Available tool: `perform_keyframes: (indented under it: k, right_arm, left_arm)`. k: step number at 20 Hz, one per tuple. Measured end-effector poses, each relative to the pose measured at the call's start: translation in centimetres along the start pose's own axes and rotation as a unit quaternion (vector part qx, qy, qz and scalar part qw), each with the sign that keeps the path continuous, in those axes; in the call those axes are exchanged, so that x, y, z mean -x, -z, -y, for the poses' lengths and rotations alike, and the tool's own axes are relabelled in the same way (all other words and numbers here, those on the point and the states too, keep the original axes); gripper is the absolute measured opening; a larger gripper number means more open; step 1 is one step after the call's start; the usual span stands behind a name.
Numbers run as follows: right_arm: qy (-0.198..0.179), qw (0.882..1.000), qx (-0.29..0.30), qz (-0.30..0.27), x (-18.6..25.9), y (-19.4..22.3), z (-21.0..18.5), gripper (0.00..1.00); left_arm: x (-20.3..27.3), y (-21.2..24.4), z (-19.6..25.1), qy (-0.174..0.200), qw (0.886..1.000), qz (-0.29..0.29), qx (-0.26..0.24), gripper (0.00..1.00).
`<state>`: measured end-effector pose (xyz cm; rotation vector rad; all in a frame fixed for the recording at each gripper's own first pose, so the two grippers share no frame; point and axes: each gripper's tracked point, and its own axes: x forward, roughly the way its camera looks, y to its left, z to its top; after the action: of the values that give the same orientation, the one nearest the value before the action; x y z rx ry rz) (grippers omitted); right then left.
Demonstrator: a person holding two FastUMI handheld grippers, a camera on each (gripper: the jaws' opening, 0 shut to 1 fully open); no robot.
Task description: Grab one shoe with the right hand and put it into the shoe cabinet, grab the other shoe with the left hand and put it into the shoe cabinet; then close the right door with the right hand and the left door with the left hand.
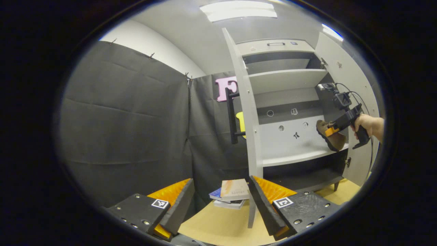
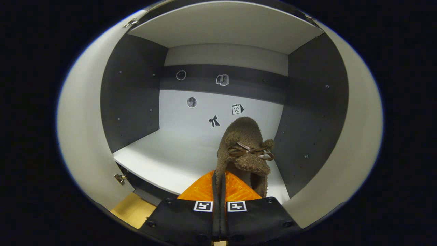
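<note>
One shoe (image 2: 244, 150) hangs clamped in your right hand-held gripper (image 2: 218, 182) just above the cabinet (image 1: 290, 82) shelf (image 2: 170, 157); your left hand-held gripper (image 1: 222, 198) stands apart, near the books (image 1: 232, 194).

The slipper (image 2: 244, 150) is shaggy brown fleece with a glossy leather-like bow (image 2: 250, 151). The shoe cabinet (image 2: 191, 153) has smooth matt painted panels. The tabletop (image 1: 218, 227) looks like bare, pale wood. The books' (image 1: 232, 194) covers are paper.

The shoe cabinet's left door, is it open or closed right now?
Open. In the left gripper view the left door stands swung out edge-on, with the shelves behind it exposed.
</note>
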<state>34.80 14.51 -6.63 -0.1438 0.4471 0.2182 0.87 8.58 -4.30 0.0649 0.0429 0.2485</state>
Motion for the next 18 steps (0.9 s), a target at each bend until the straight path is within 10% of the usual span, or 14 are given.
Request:
perform_keyframes:
  k: [10,12,18]
  right_arm:
    - [0.014,0.999,-0.014,-0.03,-6.1,-1.2,0.7,0.02]
    - [0.03,0.999,0.003,-0.016,-6.4,-1.7,1.3,0.13]
    - [0.029,0.997,0.011,0.065,-2.8,-4.8,0.6,0.94]
  left_arm:
    - [0.5,0.5,-0.1,-0.006,1.0,-0.006,-0.004,0.94]
    - [0.7,0.7,0.3,-0.002,1.0,-0.01,-0.007,0.94]
    - [0.7,0.9,2.5,0.025,1.0,-0.016,-0.008,0.94]
